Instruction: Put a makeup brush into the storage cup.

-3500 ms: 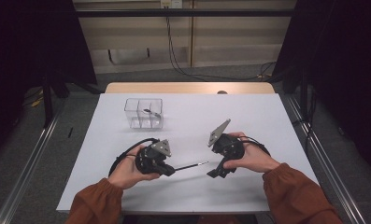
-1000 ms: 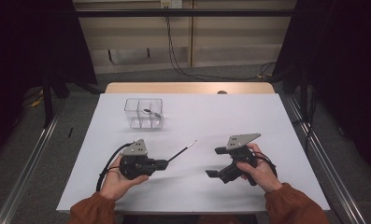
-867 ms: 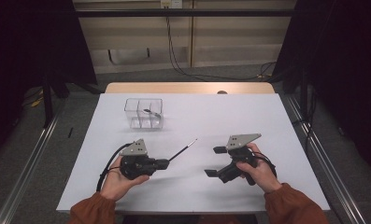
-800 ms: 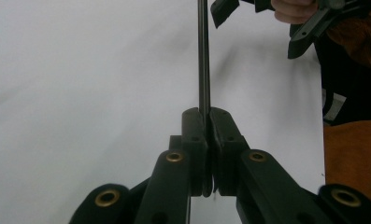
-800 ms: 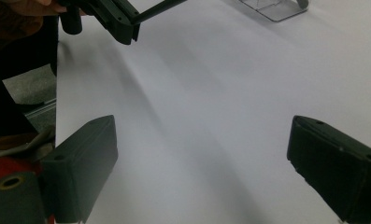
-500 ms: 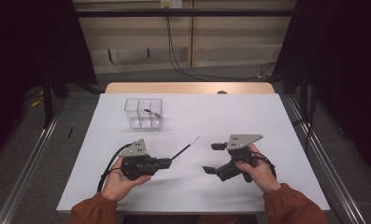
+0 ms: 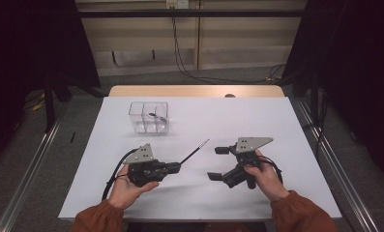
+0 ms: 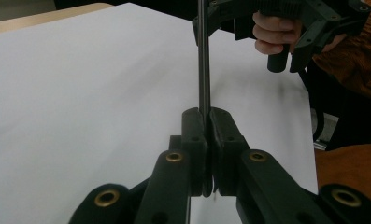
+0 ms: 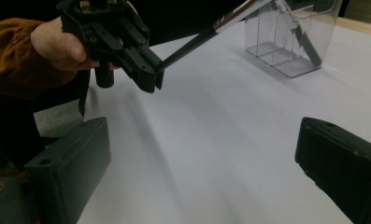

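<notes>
Clear divided container (image 7: 149, 117) toward table's far left, one dark slender item leaning inside. White tabletop (image 7: 276, 121); dark room behind. Left gripper (image 7: 176, 167) clamped on thin black rod (image 7: 195, 151); right gripper (image 7: 217, 163) spread wide, empty.

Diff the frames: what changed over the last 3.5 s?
The thin black rod with a silver tip went from both grippers to the left gripper alone. The right gripper let go, jaws now wide open, and drew back to the right. The left hand pulled back towards the table's near edge. The clear plastic compartment box stayed put.
</notes>
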A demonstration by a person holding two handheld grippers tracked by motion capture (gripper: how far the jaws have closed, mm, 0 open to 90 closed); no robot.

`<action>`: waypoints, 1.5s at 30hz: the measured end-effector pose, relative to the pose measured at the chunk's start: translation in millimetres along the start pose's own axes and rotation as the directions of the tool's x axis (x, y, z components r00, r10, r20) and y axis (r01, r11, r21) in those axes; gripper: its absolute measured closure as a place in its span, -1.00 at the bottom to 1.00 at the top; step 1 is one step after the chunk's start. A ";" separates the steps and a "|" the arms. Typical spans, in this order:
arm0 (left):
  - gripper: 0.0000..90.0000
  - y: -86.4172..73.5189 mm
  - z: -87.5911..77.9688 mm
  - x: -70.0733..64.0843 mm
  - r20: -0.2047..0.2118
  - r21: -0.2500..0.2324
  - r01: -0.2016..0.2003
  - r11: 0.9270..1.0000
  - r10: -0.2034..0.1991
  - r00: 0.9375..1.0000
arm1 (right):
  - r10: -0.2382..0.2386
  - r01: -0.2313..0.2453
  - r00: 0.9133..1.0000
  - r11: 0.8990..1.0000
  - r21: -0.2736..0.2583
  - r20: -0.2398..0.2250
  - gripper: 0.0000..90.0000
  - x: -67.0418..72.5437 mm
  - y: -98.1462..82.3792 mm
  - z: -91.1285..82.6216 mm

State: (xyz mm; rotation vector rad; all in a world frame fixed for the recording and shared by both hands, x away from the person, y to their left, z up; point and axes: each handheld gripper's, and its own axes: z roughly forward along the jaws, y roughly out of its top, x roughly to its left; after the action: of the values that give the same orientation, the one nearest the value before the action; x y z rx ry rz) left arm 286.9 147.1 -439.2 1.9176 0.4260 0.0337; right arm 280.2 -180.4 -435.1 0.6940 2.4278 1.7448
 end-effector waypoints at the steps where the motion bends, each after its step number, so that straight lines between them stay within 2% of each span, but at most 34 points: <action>1: 0.90 0.2 0.3 -0.2 -0.003 0.000 0.000 1.000 0.000 1.000 | 0.001 -0.001 1.000 1.000 -0.005 0.004 -0.92 0.4 1.0 -0.5; 8: 0.90 2.4 2.6 -4.5 -0.001 -0.008 -0.012 1.000 0.012 1.000 | -0.011 0.008 0.999 0.997 -0.073 -0.043 -0.95 4.4 7.3 -0.9; 14: 0.90 3.7 6.5 -7.2 0.007 -0.019 -0.011 1.000 0.011 1.000 | 0.010 -0.013 0.999 0.996 -0.083 -0.031 -0.92 4.4 11.6 3.5; 19: 0.90 4.3 7.8 -8.8 0.005 -0.021 -0.018 1.000 0.018 1.000 | 0.008 -0.013 0.999 0.994 -0.105 -0.054 -0.53 2.7 16.2 6.4; 26: 0.90 3.8 8.9 -10.3 0.022 -0.012 -0.025 1.000 0.025 0.999 | 0.047 -0.057 0.995 0.992 -0.113 -0.090 -0.25 -0.3 17.4 10.8; 34: 0.90 2.4 11.5 -10.7 0.026 0.005 -0.036 0.999 0.035 0.999 | 0.046 -0.058 0.994 0.990 -0.125 -0.101 0.15 -2.8 17.4 9.3; 45: 0.89 1.3 19.8 -15.2 0.043 0.017 -0.044 0.999 0.043 0.998 | 0.089 -0.112 0.986 0.981 -0.161 -0.143 0.71 -8.7 16.1 6.8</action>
State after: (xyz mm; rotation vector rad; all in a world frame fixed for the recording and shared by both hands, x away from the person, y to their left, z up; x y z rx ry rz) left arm 277.5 124.3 -442.9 1.9414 0.3566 0.0173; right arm 295.3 -173.7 -424.5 0.7127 2.3269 2.0719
